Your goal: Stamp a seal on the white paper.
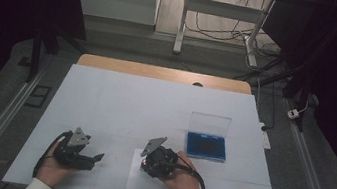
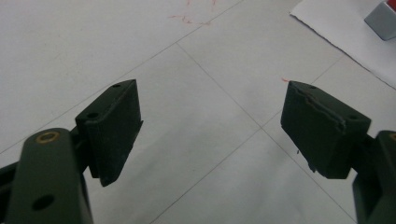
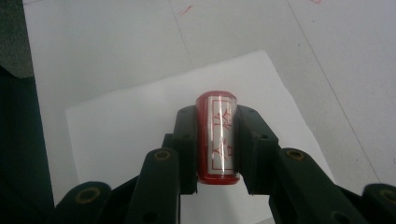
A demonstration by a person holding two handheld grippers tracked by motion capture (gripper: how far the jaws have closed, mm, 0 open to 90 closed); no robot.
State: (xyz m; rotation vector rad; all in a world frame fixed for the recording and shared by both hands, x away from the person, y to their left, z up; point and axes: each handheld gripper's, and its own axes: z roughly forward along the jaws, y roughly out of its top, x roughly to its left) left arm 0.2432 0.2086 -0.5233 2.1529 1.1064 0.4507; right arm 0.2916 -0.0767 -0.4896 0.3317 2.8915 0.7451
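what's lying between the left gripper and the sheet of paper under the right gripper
Nothing: in the high view, bare white table cover separates the left gripper from the paper sheet.

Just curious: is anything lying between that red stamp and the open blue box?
Nothing visible. The right hand-held gripper grips the stamp over a paper sheet; bare table lies between it and the box.

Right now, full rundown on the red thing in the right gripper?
The red stamp is a small block with rounded ends, glossy red, plastic by its look. The face turned to the camera is pale and shiny, with a thin red frame and two red star-like marks. It lies lengthwise between the jaws of the right gripper, which are shut on its two long sides. It hangs over a loose white paper sheet on the table; whether it touches the sheet cannot be told.
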